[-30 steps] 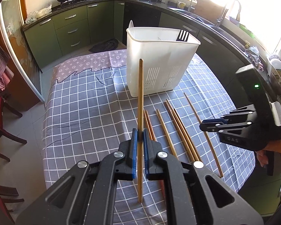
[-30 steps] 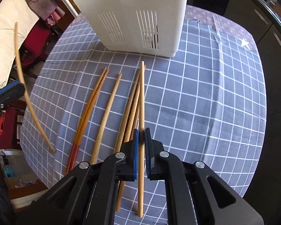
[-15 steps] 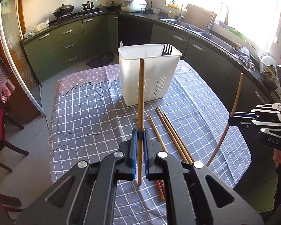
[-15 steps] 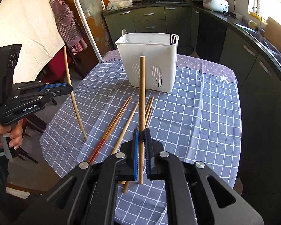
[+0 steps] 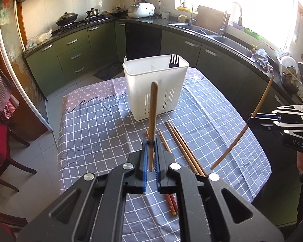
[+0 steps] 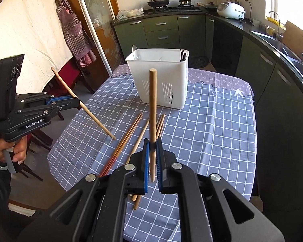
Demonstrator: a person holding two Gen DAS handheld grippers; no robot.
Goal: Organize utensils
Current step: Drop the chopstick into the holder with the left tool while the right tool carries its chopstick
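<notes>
My left gripper (image 5: 150, 155) is pinching one wooden chopstick (image 5: 152, 119) between its blue pads, gripped low on the shaft so most of the stick stands up toward twelve o'clock. I judge that low grip leaves a long free end to drop into the holder. My right gripper (image 6: 152, 153) is clamped on a second chopstick (image 6: 152, 109) the same way, near upright, its round tip level with the front wall of the holder in that view. Each gripper also shows in the other's camera: the right one sits at three o'clock in the left view, its stick slanting up and away; the left one sits at nine o'clock in the right view, its stick angled down toward the table.

Just beyond both grippers, the remaining chopsticks (image 6: 129, 137) lie loose on the checked tablecloth (image 5: 95, 133), fanned roughly toward twelve o'clock. I count several, two with reddish ends; they are close together, some touching.

Farther out at twelve o'clock stands the white utensil holder (image 5: 155, 84), upright, with slotted walls and an inner divider. A black fork (image 5: 173, 60) already stands in its far right compartment, so I judge the chopsticks belong in another section. Both held sticks are clear of the holder and not yet over its rim; the carry across is the step in hand.
</notes>
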